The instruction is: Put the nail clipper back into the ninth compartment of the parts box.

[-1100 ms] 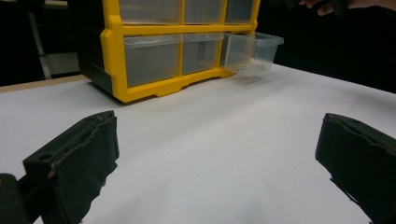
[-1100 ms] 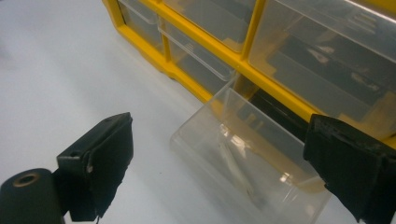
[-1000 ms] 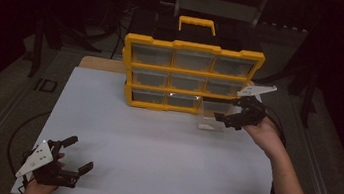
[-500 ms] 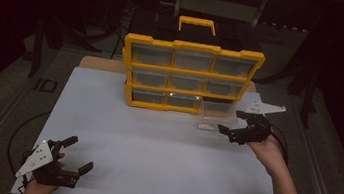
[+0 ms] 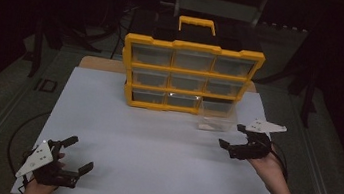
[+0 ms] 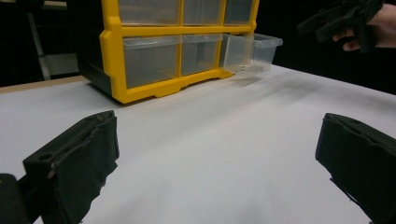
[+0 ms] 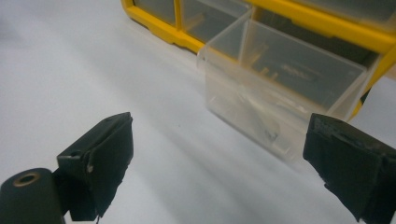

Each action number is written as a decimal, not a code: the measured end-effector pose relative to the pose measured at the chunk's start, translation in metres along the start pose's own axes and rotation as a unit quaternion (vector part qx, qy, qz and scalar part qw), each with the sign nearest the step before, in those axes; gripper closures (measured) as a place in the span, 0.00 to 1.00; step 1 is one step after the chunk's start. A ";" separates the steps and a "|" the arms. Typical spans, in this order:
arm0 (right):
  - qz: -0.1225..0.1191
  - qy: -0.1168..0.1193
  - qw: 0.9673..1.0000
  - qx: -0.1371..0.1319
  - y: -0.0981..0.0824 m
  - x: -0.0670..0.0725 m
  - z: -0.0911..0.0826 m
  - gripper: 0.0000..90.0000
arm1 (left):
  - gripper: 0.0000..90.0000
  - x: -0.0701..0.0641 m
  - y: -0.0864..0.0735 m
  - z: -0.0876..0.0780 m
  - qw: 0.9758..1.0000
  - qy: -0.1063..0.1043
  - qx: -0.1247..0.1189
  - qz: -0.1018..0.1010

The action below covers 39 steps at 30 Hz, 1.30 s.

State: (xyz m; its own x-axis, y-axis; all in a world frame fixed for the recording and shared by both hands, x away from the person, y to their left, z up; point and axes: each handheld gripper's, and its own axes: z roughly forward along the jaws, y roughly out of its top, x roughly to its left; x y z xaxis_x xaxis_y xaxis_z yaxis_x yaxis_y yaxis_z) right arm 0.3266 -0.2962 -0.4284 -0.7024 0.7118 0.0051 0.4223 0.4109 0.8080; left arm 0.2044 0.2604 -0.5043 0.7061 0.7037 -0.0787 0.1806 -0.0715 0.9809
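A yellow organiser [image 5: 190,77] [image 6: 140,46] with clear drawers in three rows stands at the back of the white table [image 5: 153,145]. Its bottom right drawer [image 5: 216,115] [image 6: 254,52] [image 7: 280,88] is pulled out over the table. My right gripper [image 5: 234,137] [image 7: 219,168] hovers open just in front and to the right of that drawer, holding nothing. My left gripper [image 5: 74,152] [image 6: 217,163] rests open near the table's front left corner, far from the organiser. In the left gripper view the right gripper [image 6: 343,18] and a hand show at the top right.
A yellow carry handle [image 5: 197,24] tops the organiser. Dark floor and stands surround the table. A black cable [image 5: 19,127] loops off the table's left side. Bare white table surface [image 5: 154,140] lies between the two grippers.
My right gripper has drawn back from the open drawer, toward the front and right, with nothing in it. The drawer stays pulled out. The left gripper has not moved.
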 end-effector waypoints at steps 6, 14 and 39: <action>0.001 0.004 1.000 -0.004 -0.019 0.005 0.004 0.10 | 0.00 0.000 0.000 0.000 1.000 0.001 0.000 0.001; 0.005 -0.003 1.000 0.005 -0.042 0.011 0.013 0.10 | 0.00 0.000 0.000 0.000 1.000 0.000 0.000 0.000; 0.008 -0.062 0.998 0.017 -0.087 0.021 0.019 0.10 | 0.00 0.001 -0.001 0.001 1.000 -0.004 0.004 -0.001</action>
State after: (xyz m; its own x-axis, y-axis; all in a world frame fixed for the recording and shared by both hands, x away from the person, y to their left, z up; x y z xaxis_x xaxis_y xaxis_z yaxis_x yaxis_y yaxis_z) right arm 0.2863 -0.3065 -0.5096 -0.6192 0.7832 -0.0570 0.4534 0.4158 0.7884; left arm 0.2055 0.2604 -0.5057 0.7112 0.6983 -0.0812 0.1866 -0.0762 0.9795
